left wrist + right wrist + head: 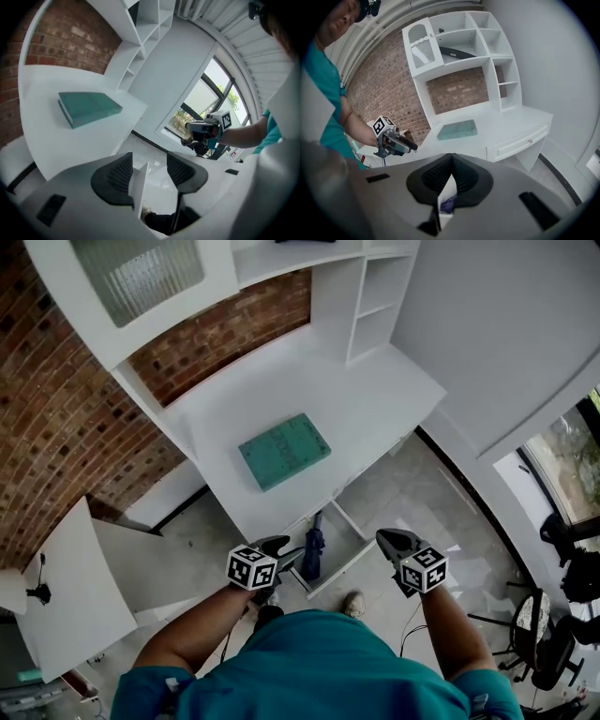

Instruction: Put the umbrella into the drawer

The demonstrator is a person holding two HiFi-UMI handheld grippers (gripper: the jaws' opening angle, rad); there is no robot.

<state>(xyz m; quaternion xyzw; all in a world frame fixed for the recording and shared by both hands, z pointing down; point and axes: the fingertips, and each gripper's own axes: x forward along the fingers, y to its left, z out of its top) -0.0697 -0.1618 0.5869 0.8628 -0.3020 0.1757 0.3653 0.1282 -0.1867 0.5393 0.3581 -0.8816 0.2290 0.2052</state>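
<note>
White desk [375,399] against a brick wall [56,409], with a teal book [284,451] on top. At the book's 6 o'clock the drawer [345,566] stood pulled out and the dark umbrella [312,554] was already lying inside, so the main job looked done to me. Left gripper [289,551] sat at the umbrella's 9 o'clock, jaws apart, nothing in them. Right gripper [386,540] was at the drawer's 3 o'clock, jaws pressed together, empty. Guess only pushing the drawer closed was left, if that even counted.
</note>
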